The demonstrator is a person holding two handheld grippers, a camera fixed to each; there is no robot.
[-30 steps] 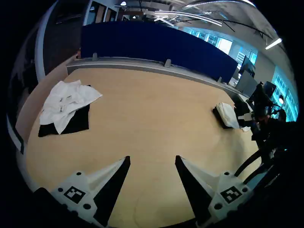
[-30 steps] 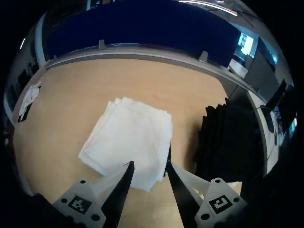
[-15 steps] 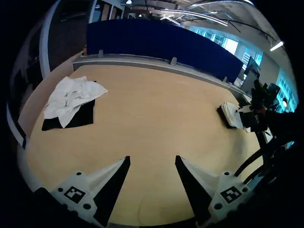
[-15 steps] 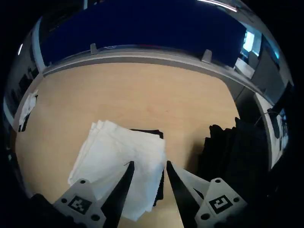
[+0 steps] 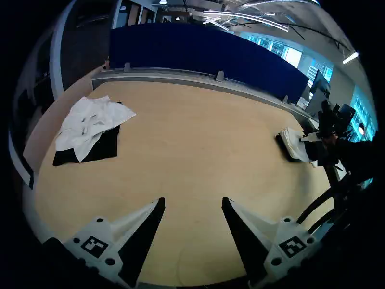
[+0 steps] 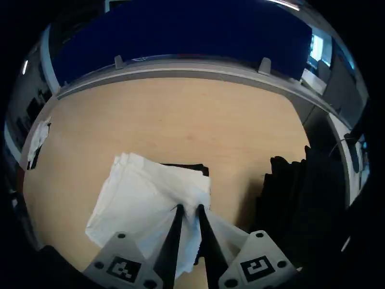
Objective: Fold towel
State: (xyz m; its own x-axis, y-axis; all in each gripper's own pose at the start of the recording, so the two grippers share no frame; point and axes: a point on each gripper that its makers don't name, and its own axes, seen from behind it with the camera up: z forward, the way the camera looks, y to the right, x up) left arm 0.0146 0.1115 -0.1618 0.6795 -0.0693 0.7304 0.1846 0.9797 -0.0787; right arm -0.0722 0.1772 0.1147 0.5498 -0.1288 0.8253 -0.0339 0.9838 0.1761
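Now the right gripper (image 6: 187,212), spread a moment ago, pinches the folded white towel's (image 6: 139,202) near corner at the table's (image 6: 168,120) right end, probably ready to lift it aside, while the left gripper (image 5: 191,204) hangs spread.

Open-plan office, long light-wood desk (image 5: 192,139), blue partition screen (image 5: 202,53) clamped along its grey back rail (image 5: 183,79), strip lights (image 5: 250,17) under exposed ceiling, dark monitors (image 5: 315,89) at far right, bright windows (image 5: 285,54) beyond.
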